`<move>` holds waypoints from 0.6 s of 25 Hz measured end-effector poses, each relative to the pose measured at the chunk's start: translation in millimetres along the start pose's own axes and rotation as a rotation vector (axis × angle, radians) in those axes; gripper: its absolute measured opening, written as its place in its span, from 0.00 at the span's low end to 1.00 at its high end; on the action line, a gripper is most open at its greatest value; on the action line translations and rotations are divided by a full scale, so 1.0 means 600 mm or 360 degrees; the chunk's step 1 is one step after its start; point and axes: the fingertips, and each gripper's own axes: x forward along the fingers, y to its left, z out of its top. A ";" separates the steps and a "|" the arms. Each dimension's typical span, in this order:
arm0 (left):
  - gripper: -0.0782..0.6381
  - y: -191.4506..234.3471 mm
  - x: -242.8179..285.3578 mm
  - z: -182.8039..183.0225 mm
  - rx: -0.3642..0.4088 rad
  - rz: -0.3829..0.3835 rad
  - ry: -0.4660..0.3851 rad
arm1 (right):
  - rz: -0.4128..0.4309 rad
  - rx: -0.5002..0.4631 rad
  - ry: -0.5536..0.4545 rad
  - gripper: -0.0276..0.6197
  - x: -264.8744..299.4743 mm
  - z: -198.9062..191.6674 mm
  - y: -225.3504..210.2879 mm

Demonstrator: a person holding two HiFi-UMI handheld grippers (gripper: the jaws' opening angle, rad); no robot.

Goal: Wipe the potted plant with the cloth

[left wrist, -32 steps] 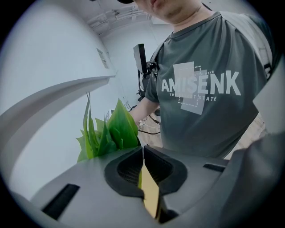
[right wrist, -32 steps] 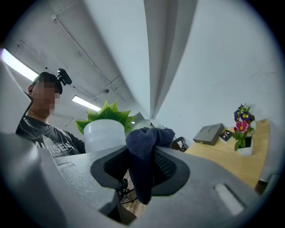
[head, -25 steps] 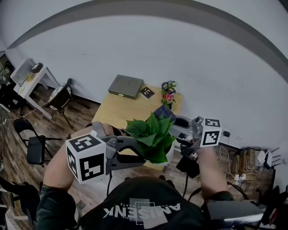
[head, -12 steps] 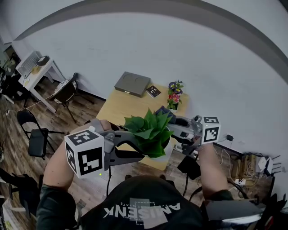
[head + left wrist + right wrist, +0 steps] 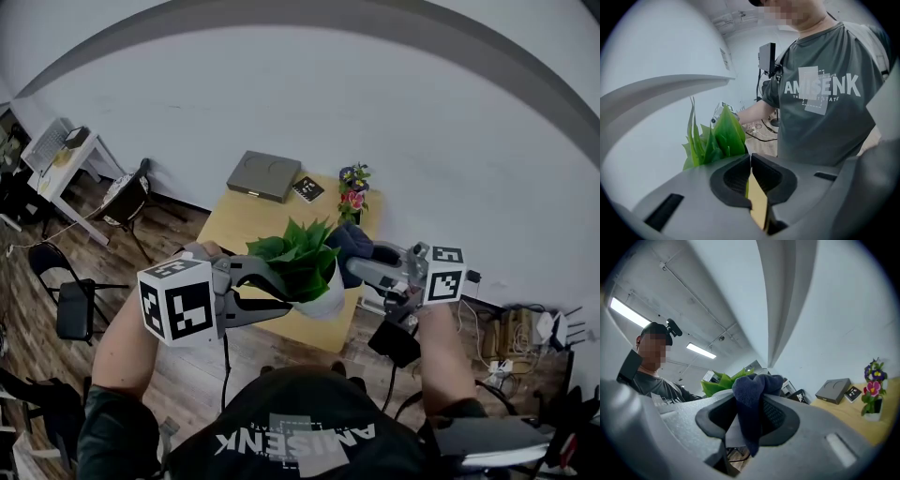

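Left gripper (image 5: pixel 750 164) is clenched. Its two dark pads stand almost together and pinch a thin leaf (image 5: pixel 757 206) of the potted plant (image 5: pixel 298 261), which shows as a yellow-green strip between them. The right gripper (image 5: pixel 750 414) is closed on the dark blue cloth (image 5: pixel 751 383). The cloth is bunched above the pads and hangs a little under them.

In the head view the plant is in the middle of the frame, between the two grippers, over the near part of the wooden table (image 5: pixel 248 230). I cannot tell if its white pot (image 5: pixel 326 302) stands on the table or is lifted. The cloth is at the right side of the leaves, touching them or just beside.

Compared with one second ago, the plant and its pot are now more up and to the left in the head view; before, the pot was at the near edge of the table. The left gripper went together with it. The right gripper and the cloth are almost at the same place. The grey box (image 5: pixel 263 177) and the small flower pot (image 5: pixel 352 192) at the far end of the table did not move.
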 end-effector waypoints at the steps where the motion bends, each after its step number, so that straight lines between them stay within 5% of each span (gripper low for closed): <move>1: 0.13 0.005 0.002 -0.003 -0.0017 0.0008 -0.0005 | -0.0023 -0.0011 -0.0010 0.25 -0.004 0.001 0.001; 8: 0.13 0.028 0.017 -0.024 -0.0151 0.0042 0.0009 | -0.0180 -0.0135 0.0022 0.25 -0.014 -0.013 0.017; 15: 0.13 0.059 0.037 -0.028 -0.0411 0.0099 -0.0061 | -0.0328 -0.0212 0.0027 0.25 -0.023 -0.013 0.023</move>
